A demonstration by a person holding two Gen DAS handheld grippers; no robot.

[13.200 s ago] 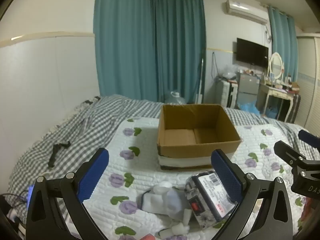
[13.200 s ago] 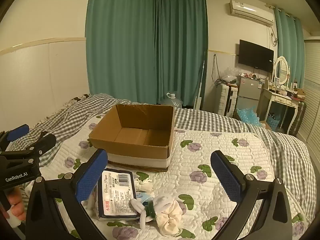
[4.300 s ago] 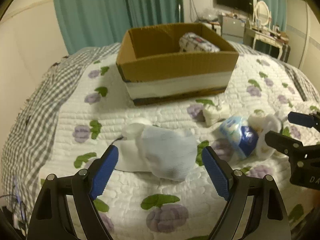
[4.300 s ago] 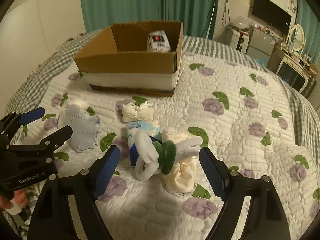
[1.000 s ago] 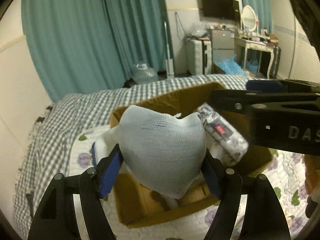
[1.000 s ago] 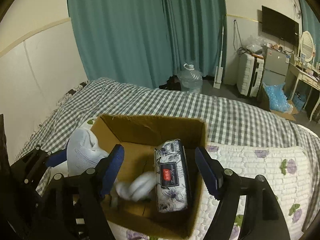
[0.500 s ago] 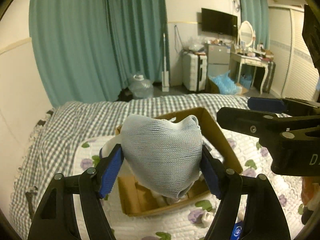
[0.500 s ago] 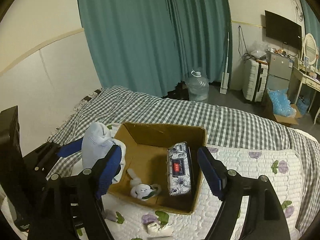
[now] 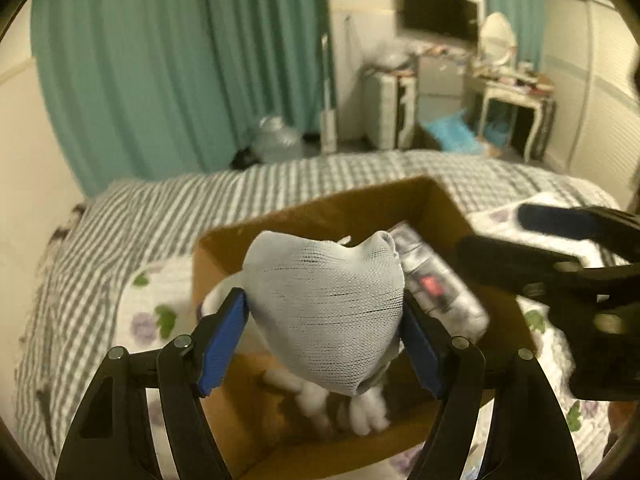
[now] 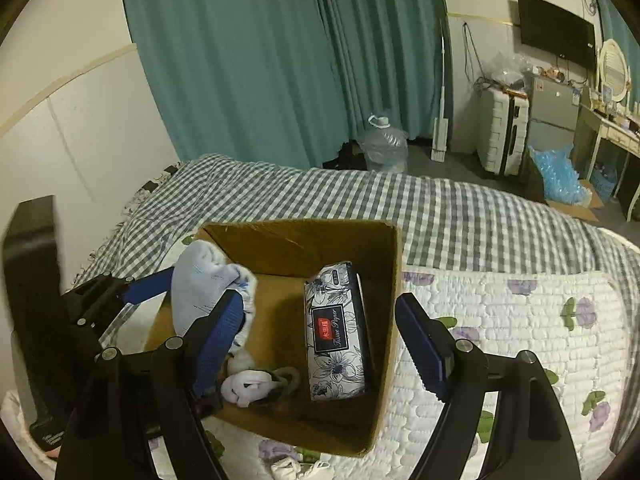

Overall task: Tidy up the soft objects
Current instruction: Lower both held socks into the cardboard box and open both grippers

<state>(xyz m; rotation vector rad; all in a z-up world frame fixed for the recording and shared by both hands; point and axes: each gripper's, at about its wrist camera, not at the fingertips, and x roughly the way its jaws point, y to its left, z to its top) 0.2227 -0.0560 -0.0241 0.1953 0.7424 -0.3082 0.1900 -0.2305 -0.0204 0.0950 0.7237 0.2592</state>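
My left gripper (image 9: 324, 336) is shut on a pale blue mesh sock bundle (image 9: 326, 308) and holds it above the left half of the open cardboard box (image 9: 320, 216). The same bundle (image 10: 200, 284) shows in the right wrist view over the box (image 10: 394, 280). Inside the box lie a floral tissue pack (image 10: 336, 328) and a white soft bundle with a green ring (image 10: 256, 386). My right gripper (image 10: 320, 344) is open and empty, hovering over the box; its black fingers (image 9: 560, 248) show at the right of the left wrist view.
The box stands on a flower-patterned white quilt (image 10: 520, 328) over a grey checked bedspread (image 10: 440, 200). A small white rolled item (image 10: 300, 470) lies on the quilt in front of the box. Teal curtains, a water jug (image 10: 384, 144) and furniture stand beyond the bed.
Both grippers have come down and closer to the box. The sock bundle, still held in my left gripper, now hangs lower over the box's left side.
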